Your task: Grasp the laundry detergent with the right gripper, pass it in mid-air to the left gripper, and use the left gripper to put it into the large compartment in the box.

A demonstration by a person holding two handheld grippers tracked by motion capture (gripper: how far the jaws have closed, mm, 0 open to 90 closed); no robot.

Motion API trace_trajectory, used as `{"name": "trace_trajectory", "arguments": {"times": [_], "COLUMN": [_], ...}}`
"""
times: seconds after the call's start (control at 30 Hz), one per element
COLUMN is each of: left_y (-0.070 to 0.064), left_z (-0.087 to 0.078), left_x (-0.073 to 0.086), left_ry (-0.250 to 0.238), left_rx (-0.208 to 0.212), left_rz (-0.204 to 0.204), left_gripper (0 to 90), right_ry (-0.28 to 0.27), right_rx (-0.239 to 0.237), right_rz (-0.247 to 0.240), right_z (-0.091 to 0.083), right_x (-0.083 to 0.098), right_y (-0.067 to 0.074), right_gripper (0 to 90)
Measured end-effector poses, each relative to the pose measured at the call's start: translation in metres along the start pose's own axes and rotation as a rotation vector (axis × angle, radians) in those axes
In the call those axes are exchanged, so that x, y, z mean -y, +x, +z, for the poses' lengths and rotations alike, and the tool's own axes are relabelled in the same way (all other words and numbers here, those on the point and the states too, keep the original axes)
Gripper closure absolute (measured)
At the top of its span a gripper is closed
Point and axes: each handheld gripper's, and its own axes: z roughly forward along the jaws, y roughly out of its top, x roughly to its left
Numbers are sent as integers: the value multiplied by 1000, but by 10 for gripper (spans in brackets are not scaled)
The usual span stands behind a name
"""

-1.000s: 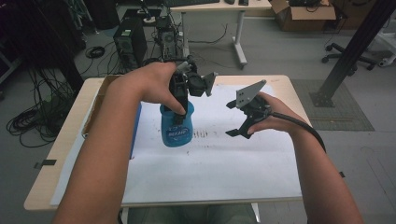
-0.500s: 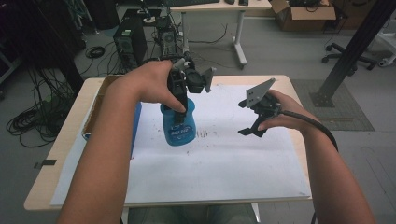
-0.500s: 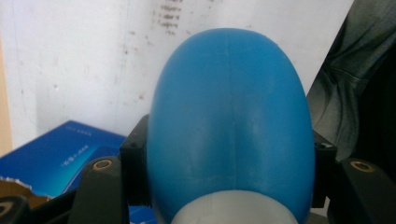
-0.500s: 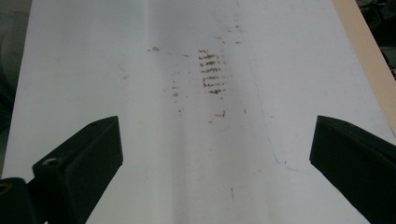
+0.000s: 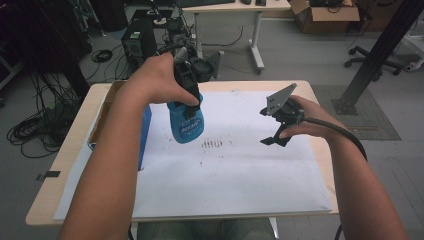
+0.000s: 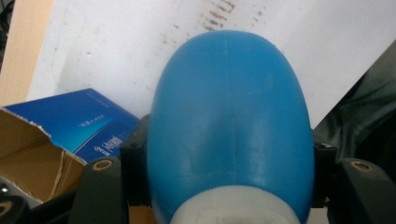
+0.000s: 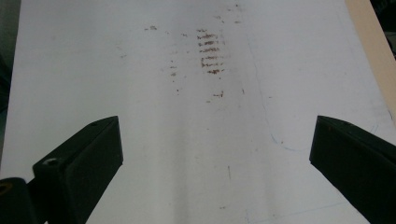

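Two forearms entering from the bottom edge of the high view, each hand bearing a black two-jaw gripper.

Nearest: white paper sheet (image 5: pixel 225 175) covering most of the light wooden table (image 5: pixel 320 100); brown smudge marks (image 5: pixel 215 144) near the sheet's middle, seen again in the right gripper view (image 7: pixel 210 51).

Right side: right hand (image 5: pixel 305 122) held above the sheet, wrist roughly level, right gripper (image 5: pixel 274 140) angled down and toward the table's centre, grey three-cornered plate on top, cable trailing back along the forearm. Jaws standing wide apart in the right gripper view (image 7: pixel 215 154), nothing between them, bare paper below.

Left side: left forearm stretched long and forward, left hand (image 5: pixel 155 82) wrapped over the top of the left gripper (image 5: pixel 187 100), gripper pointing downward. Jaws clamped on either flank of a rounded blue plastic bottle with a white collar (image 6: pixel 229 126). Bottle hanging beneath the gripper in the high view (image 5: pixel 186 124), lifted clear of the sheet, over its left part, printed label facing the camera.

Farther left: open cardboard box with blue printed outer face (image 5: pixel 144 135) at the table's left edge, just beside the bottle; torn brown flap visible in the left gripper view (image 6: pixel 32 158).

Beyond the table: grey floor with cables.
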Motion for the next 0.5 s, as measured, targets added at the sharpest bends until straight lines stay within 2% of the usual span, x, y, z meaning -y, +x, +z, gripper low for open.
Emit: {"name": "trace_trajectory", "arguments": {"times": [0.13,0.23,0.33,0.5], "left_y": [8,14,22,33], "left_z": [-7,-11,-17,-32], "left_x": [3,7,9,15], "left_ry": [-9,-22,-19,-23], "left_rx": [10,19,38,41], "left_rz": [-98,-155,-204,-265], "left_gripper": [381,381,381,381], "right_ry": [20,32,45,69], "right_rx": [1,-2,-7,-21], "right_rz": [-2,-11,-18,-27], "right_z": [-2,-5,-7,-7], "right_x": [2,2,3,1], "right_y": [-1,-2,-4,-5], "right_gripper": [27,27,27,30]}}
